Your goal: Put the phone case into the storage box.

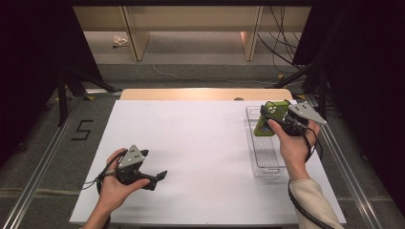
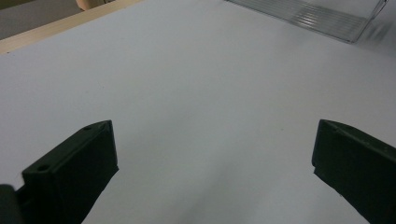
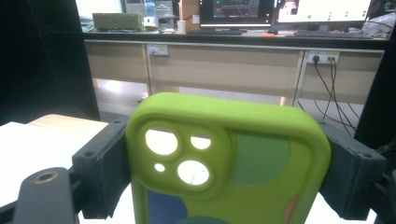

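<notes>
In the high view, a white table (image 1: 200,157) fills the middle, with a strip of bare wood at its far edge. The left gripper (image 1: 155,177) sits low over the near-left part of the table, held in the person's left hand (image 1: 117,188), its jaws pointing toward the right. At the right side lies a clear plastic tray (image 1: 267,164), long and narrow, running from near to far. The right gripper (image 1: 271,114) is raised over the far end of that tray in the right hand (image 1: 293,145), and it clamps a green phone case (image 1: 266,125) that hangs above the tray's far part.

In the left gripper view, the two black jaws stand wide apart with nothing between them, only bare white table below. A corner of the clear plastic tray (image 2: 317,16) shows at the top right, well apart from the jaws.

In the right gripper view, the green phone case (image 3: 229,172) stands upright between the jaws, gripped on both long edges, its camera cut-outs facing the lens at upper left. Behind it are a wooden cabinet front (image 3: 224,70), wall sockets with cables (image 3: 327,88), and monitors (image 3: 280,11) on a counter.
</notes>
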The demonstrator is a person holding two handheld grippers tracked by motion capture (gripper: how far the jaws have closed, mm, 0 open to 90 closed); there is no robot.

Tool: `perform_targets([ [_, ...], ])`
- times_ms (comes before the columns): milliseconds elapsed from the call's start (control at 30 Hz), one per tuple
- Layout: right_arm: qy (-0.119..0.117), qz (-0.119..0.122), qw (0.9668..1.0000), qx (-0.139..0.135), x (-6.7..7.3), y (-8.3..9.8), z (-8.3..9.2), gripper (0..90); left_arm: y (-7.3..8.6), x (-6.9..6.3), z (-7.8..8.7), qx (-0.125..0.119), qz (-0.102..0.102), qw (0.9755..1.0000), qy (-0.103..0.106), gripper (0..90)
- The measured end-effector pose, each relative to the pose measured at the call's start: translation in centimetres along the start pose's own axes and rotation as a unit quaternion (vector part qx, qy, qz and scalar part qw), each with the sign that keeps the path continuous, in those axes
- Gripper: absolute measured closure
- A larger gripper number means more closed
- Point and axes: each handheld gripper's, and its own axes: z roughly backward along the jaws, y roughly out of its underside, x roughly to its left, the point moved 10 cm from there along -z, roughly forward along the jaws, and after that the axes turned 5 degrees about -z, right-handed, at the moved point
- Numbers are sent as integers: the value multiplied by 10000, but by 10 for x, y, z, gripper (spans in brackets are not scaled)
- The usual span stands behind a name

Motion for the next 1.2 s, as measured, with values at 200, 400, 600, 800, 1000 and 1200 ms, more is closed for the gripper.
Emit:
perform_targets([
  [200, 17, -4, 10000, 10, -2, 0, -3, 166, 0, 0, 0, -4, -1, 10000, -1, 0],
  [400, 35, -18, 10000, 38, -3, 1, -6, 166, 0, 0, 1, -4, -1, 10000, -1, 0],
  [600, 53, -18, 10000, 65, -5, 1, -10, 166, 0, 1, 1, -9, 6, 10000, -10, 0],
  [800, 69, -9, 9999, 87, -5, 1, -14, 166, 0, 2, 1, -16, 17, 10000, -16, 0],
  [1000, 80, -15, 9999, 90, -6, -2, -17, 166, 1, 2, 1, -7, 22, 10000, -22, 0],
  [1200, 112, -19, 9999, 94, -9, -3, -20, 166, 1, 2, 1, -1, 30, 10000, -16, 0],
])
